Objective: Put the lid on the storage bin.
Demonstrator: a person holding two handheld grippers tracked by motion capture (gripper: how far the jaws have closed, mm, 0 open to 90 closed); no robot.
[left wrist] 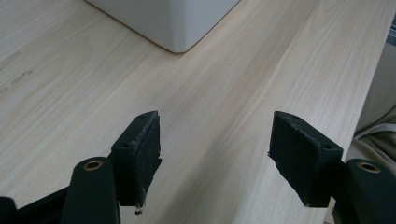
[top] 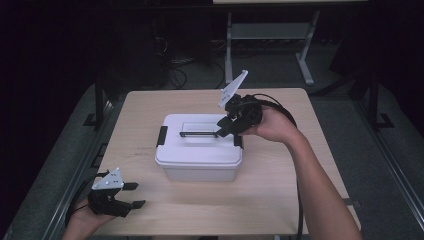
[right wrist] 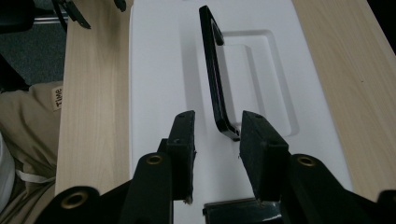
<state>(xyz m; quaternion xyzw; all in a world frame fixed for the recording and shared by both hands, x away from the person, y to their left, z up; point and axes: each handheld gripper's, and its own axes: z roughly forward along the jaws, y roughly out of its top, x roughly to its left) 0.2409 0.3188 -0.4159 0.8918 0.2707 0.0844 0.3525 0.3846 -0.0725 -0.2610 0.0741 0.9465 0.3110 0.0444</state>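
White lidded box [top: 198, 147] with black handle [right wrist: 215, 74]; right tongs [right wrist: 217, 140] narrowly straddle the handle's end, left tongs [left wrist: 215, 149] wide beside box.

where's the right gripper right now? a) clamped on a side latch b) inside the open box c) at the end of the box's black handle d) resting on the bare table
c: the right gripper has its open jaws either side of the black handle on the white box's lid.
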